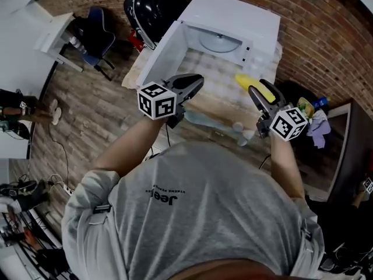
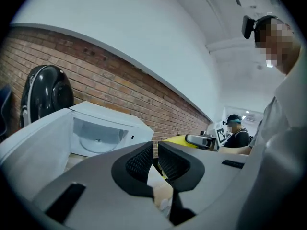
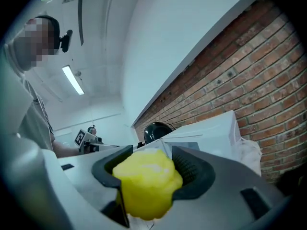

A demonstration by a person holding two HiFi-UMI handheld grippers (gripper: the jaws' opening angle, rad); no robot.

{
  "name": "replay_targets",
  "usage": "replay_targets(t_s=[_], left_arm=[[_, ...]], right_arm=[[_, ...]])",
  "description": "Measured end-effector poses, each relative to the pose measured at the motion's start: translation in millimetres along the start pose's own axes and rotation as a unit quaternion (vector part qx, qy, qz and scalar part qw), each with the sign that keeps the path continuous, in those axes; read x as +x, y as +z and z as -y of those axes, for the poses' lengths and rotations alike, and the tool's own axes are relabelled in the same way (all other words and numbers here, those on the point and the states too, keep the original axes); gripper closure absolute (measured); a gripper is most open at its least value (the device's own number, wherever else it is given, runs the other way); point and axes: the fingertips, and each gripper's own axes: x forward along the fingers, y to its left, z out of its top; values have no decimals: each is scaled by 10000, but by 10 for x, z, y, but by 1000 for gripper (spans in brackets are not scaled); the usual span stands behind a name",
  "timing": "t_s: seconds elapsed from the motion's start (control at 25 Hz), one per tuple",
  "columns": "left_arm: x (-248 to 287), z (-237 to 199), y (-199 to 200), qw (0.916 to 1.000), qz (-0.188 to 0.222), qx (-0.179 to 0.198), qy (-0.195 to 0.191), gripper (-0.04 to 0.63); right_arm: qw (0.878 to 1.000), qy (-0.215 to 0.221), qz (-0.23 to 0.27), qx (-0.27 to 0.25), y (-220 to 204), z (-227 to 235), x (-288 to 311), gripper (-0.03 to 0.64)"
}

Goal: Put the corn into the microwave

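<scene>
Corn (image 3: 144, 188) clamped in fingers of right gripper (image 3: 146, 163), aloft at 5 o'clock of microwave (image 1: 233, 16), outside it; door (image 1: 160, 57) swung wide, cavity bare but for turntable (image 1: 218, 39); left gripper (image 2: 154, 150) fingers near-together, empty; remaining: carry in, release.

Brick wall (image 2: 120, 87), wood floor (image 1: 87, 115), strip light (image 3: 73, 79)

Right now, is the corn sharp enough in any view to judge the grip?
Head view: heavy fisheye bend, but the corn is fairly sharp and evenly lit. Right gripper view: corn between the jaws fills the foreground, soft and out of focus, corners vignetted black. Left gripper view: microwave fairly clear, ceiling washed out.
</scene>
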Motion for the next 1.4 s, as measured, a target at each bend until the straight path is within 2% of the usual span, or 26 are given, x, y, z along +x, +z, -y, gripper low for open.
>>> replay_targets(t_s=[0.2, 0.32, 0.4, 0.6, 0.68, 0.8, 0.92, 1.04, 1.4], left_arm=[[236, -130, -38, 10000, 9, -31, 10, 545], [175, -371, -127, 9993, -111, 305, -175, 545], [132, -558, -284, 9984, -227, 454, -250, 545], [28, -895, -734, 9973, -468, 445, -344, 549], [20, -991, -862, 9973, -421, 495, -342, 549], [70, -1075, -1036, 9961, -317, 788, -230, 555], [176, -1162, -1173, 9944, -188, 1041, 54, 555], [293, -1252, -1243, 9942, -56, 1052, 202, 555], [647, -1612, -1237, 9919, 230, 1229, 236, 555]], right_arm=[[9999, -148, 30, 70, -166, 155, 61, 353], [9990, -432, 76, -10, -265, 110, 331, 353], [9975, -686, 122, -66, -341, 87, 561, 353], [9926, -1201, 195, -9, -565, 129, 1115, 354], [9924, -1229, 78, -77, -689, 176, 1333, 354], [9925, -1173, -131, -325, -883, 313, 1630, 354], [9918, -1131, -255, -533, -1003, 527, 1864, 354], [9907, -1157, -247, -676, -1054, 729, 2052, 354], [9839, -1373, -71, -1144, -1065, 1059, 2467, 354]])
